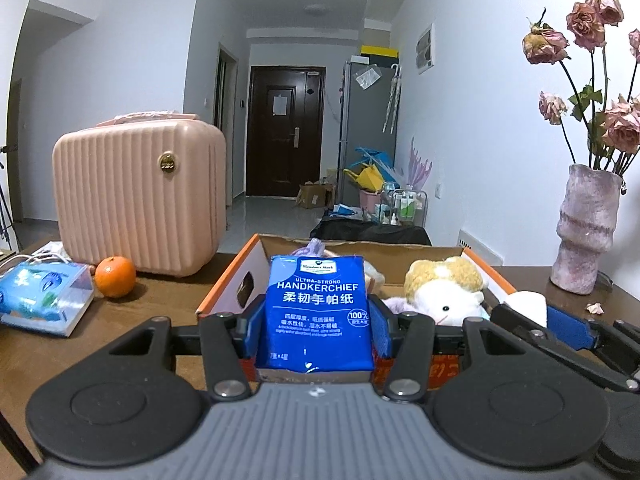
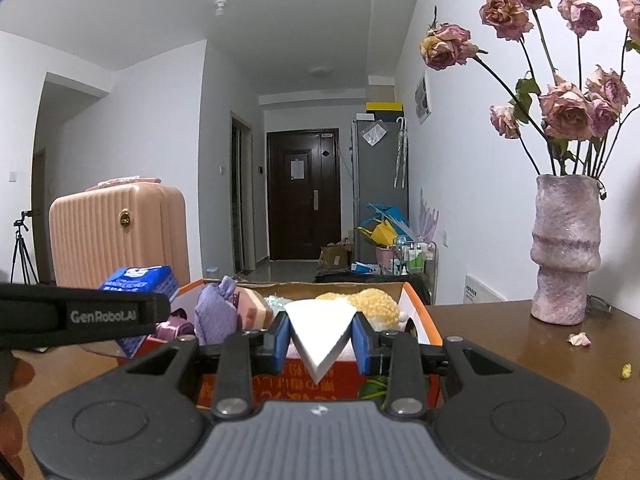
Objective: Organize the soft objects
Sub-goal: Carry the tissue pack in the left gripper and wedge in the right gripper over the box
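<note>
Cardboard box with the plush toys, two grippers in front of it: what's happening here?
A person is sorting soft items with a handheld gripper in each hand. The left gripper is shut on a blue handkerchief tissue pack, held upright at the near edge of the orange-sided cardboard box. The right gripper is shut on a white wedge-shaped soft piece at the same box, which already holds a plush toy and a purple cloth item.

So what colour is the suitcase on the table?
Pale pink suitcase, ribbed; clearest in the left wrist view.

Black claw [image 1: 316,330], blue pads [image 2: 281,342], silver screws
</note>
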Motion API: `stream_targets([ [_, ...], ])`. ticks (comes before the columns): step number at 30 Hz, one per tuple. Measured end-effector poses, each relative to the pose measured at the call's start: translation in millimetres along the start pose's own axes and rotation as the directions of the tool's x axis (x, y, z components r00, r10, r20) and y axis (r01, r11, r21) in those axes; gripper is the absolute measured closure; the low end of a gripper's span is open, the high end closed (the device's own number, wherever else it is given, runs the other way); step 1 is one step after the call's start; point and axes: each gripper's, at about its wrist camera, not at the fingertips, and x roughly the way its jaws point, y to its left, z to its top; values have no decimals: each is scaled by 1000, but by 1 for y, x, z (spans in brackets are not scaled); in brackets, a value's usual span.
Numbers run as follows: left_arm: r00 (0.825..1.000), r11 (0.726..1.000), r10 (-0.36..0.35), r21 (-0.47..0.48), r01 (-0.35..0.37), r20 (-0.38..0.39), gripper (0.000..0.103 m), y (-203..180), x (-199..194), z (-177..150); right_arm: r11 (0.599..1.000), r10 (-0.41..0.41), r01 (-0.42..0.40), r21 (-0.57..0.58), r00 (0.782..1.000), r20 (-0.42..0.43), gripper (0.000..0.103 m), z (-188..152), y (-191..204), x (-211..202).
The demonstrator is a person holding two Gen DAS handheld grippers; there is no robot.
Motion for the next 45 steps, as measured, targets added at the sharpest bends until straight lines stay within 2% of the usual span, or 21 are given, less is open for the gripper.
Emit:
stream_targets([
  [26, 998, 1000, -23, -10, 23, 54, 50, -15, 68, 30, 1000, -5, 5, -5, 1000, 26, 71, 15, -12, 79],
  [45, 998, 999, -26, -30, 28, 57, 50, -9, 113, 46, 1000, 26, -26, -13, 1000, -4, 71, 21, -9, 125],
])
